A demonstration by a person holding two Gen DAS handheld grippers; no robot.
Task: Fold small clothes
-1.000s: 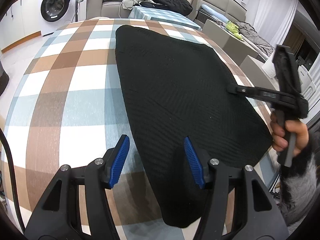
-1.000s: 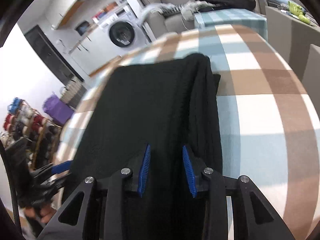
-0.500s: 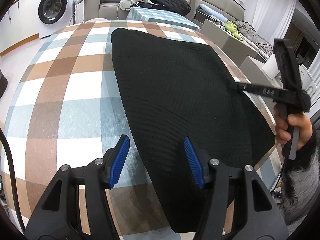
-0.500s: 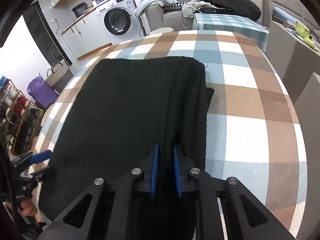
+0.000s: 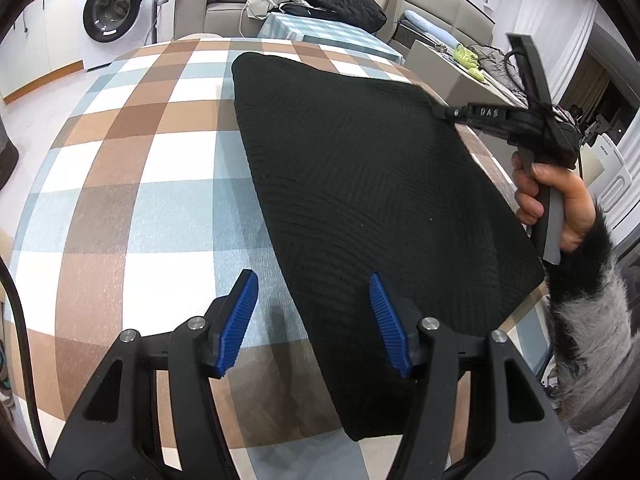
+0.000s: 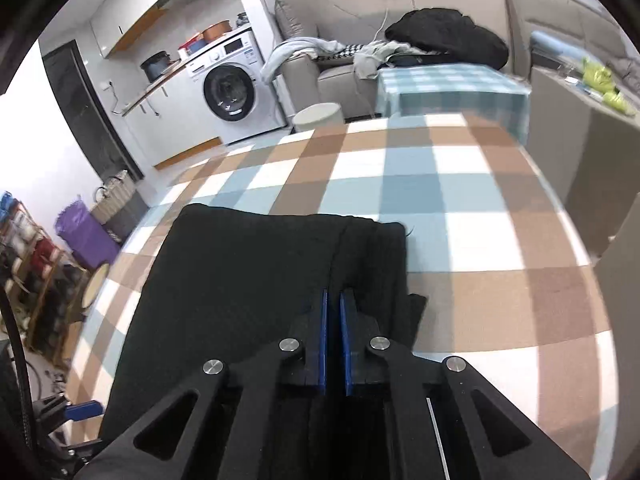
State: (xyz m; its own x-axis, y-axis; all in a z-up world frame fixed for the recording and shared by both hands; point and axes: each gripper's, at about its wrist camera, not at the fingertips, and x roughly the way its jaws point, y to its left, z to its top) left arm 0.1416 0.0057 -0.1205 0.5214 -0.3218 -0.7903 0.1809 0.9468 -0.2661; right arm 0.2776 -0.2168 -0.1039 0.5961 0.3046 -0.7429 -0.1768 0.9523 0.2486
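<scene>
A black knit garment (image 5: 360, 184) lies spread on the checked tablecloth (image 5: 132, 184). My left gripper (image 5: 312, 316) is open and empty, hovering over the garment's near left edge. My right gripper (image 6: 333, 304) is shut on a fold of the black garment (image 6: 248, 280) near its right edge and lifts it. In the left wrist view the right gripper (image 5: 444, 113) grips the garment's far right side, held by a hand in a furry cuff. The left gripper (image 6: 80, 410) shows at the lower left of the right wrist view.
The table edge runs close on the right (image 5: 524, 304). Beyond the table stand a washing machine (image 6: 232, 92), a sofa with piled clothes (image 6: 440, 40), a small checked table (image 6: 452, 88) and a white stool (image 6: 318, 117).
My right gripper has closed on the garment's right edge and pulled it up and back, so the garment now looks shorter in its view. The left gripper stays open and has barely moved.
</scene>
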